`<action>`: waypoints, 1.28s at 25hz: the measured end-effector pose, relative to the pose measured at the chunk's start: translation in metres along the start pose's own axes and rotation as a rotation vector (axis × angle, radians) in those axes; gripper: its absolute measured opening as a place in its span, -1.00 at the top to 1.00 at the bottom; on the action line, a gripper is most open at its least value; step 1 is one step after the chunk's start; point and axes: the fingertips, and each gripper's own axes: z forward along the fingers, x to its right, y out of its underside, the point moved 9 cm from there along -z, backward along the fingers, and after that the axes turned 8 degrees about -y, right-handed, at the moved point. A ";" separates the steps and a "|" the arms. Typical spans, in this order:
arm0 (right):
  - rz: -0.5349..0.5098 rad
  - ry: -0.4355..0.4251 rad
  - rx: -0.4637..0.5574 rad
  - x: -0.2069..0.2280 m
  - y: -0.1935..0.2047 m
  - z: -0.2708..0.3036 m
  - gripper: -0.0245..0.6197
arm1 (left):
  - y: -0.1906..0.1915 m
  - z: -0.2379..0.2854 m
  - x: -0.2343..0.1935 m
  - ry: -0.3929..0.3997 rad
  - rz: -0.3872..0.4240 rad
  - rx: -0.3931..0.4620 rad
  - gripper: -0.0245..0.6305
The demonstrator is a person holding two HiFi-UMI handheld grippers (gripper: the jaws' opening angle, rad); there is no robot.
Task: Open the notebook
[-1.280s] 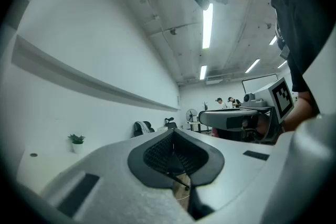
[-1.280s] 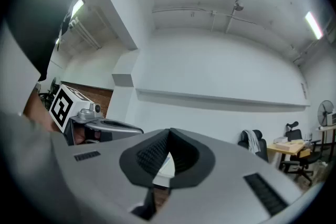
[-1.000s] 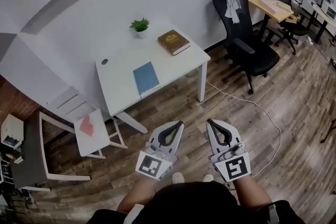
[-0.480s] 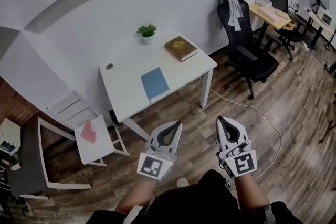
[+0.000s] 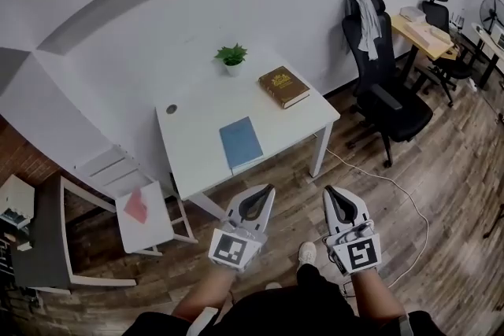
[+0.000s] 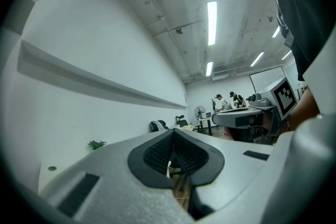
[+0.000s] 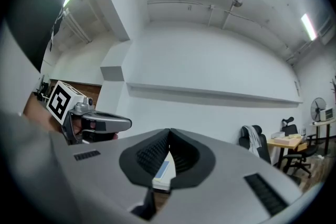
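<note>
White left tongs (image 5: 270, 187), right tongs (image 5: 329, 190) closed.

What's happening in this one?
A person holds a two-jaw gripper in each hand; the left gripper and right gripper are both shut and empty, held short of the white table. The flat blue notebook lies closed on it, untouched, with a brown hardcover book and a small green potted plant behind.

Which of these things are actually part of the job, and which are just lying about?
Part of the job: blue notebook, closed on the white desk; left hand-held gripper and right hand-held gripper, both shut and empty.
Just lying about: brown book, potted plant, white chair with a red item, black office chair.
</note>
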 end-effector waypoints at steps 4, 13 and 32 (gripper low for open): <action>0.002 -0.037 -0.015 0.043 0.008 0.041 0.92 | 0.000 0.040 -0.018 -0.028 -0.008 -0.030 0.91; 0.042 -0.124 -0.022 0.100 0.025 0.102 0.92 | 0.018 0.107 -0.043 -0.100 0.008 -0.087 0.91; 0.168 -0.323 -0.092 0.143 0.081 0.204 0.92 | 0.072 0.146 -0.093 -0.270 0.011 -0.218 0.91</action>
